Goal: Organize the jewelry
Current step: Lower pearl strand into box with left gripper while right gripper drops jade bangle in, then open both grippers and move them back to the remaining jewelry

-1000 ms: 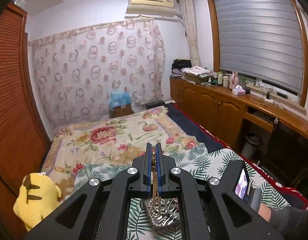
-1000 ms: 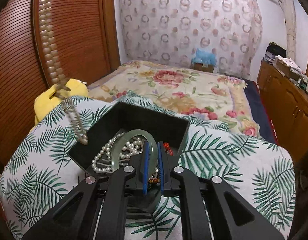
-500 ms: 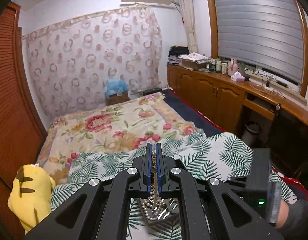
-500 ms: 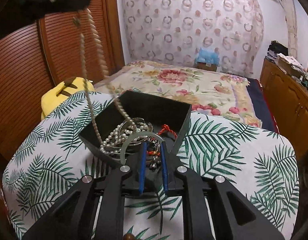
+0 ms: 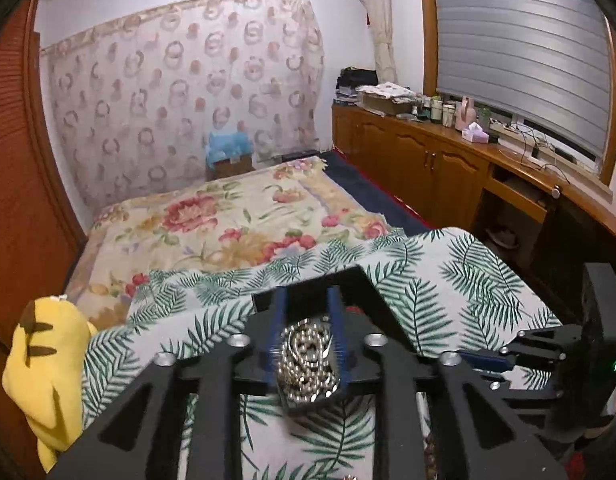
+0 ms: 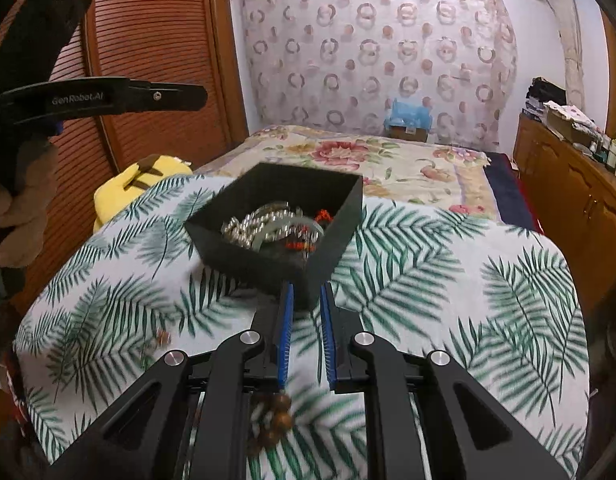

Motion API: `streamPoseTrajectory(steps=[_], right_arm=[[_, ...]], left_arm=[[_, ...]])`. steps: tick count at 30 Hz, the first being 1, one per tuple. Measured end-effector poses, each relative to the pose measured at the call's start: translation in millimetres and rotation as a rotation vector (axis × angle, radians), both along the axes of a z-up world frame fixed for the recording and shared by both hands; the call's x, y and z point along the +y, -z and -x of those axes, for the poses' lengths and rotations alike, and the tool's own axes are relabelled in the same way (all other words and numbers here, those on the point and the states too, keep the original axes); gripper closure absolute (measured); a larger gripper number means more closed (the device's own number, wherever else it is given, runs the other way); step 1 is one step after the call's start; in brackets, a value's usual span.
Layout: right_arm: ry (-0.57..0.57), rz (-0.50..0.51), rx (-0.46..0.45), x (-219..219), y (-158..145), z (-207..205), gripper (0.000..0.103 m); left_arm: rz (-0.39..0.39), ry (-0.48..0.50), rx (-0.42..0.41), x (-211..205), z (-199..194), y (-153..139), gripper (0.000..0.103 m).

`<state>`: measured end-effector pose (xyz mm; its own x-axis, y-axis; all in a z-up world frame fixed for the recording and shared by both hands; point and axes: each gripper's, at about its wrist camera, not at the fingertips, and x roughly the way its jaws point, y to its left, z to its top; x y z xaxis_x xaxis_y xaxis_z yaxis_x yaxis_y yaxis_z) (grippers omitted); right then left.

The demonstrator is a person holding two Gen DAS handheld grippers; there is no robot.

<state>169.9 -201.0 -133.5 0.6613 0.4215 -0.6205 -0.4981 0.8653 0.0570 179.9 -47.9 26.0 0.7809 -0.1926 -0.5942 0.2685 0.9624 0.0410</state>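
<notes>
Now both grippers — left (image 5: pixel 306 312), right (image 6: pixel 306 296) — show jaws parted, empty, above the box (image 6: pixel 323 256).

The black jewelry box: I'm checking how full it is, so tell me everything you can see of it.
The black jewelry box is a square, open-topped, matte tray with plain straight walls, plastic by the look of it. It sits on the palm-leaf cloth, one corner toward the right tool. Inside lies a tangled heap: pearl strands, a pale bangle and something red-orange. The heap stays below the rim. No lid shows.
</notes>
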Motion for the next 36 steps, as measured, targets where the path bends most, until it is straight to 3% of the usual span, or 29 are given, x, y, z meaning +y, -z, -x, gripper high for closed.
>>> streamPoseTrajectory(steps=[3, 7, 11, 13, 15, 30, 32, 34, 36], right_arm=[[-0.009, 0.007, 0.022, -4.3, 6.5, 9.1, 0.087], [-0.038, 0.020, 0.045, -2.8, 13.0, 19.7, 0.075], [-0.066, 0.077, 0.076, 5.7, 23.1, 27.2, 0.075], [-0.074, 0.116, 0.089, 10.3, 29.0, 29.4, 0.075], [-0.078, 0.138, 0.109, 13.6, 34.4, 28.7, 0.075], [-0.069, 0.168, 0.105, 16.7, 48.2, 30.1, 0.080], [-0.069, 0.168, 0.105, 17.0, 48.3, 30.2, 0.080], [-0.069, 0.170, 0.104, 17.0, 48.1, 30.2, 0.080], [-0.068, 0.171, 0.103, 16.9, 47.9, 30.5, 0.080]], left_arm=[[0.005, -0.001, 0.017, 3.2, 6.0, 9.6, 0.075], [0.005, 0.004, 0.025, 4.7, 17.2, 21.7, 0.055], [0.001, 0.014, 0.046, 3.8, 27.6, 34.8, 0.041], [0.007, 0.023, 0.068, 5.1, 34.9, 45.4, 0.027], [0.008, 0.027, 0.090, 6.7, 40.4, 55.1, 0.023], [0.025, 0.025, 0.218, 23.0, 90.8, 106.9, 0.021], [0.027, 0.037, 0.226, 19.3, 95.6, 109.1, 0.029], [0.032, 0.060, 0.247, 12.7, 98.3, 112.2, 0.044], [0.027, 0.084, 0.255, 5.5, 99.9, 114.7, 0.050]])
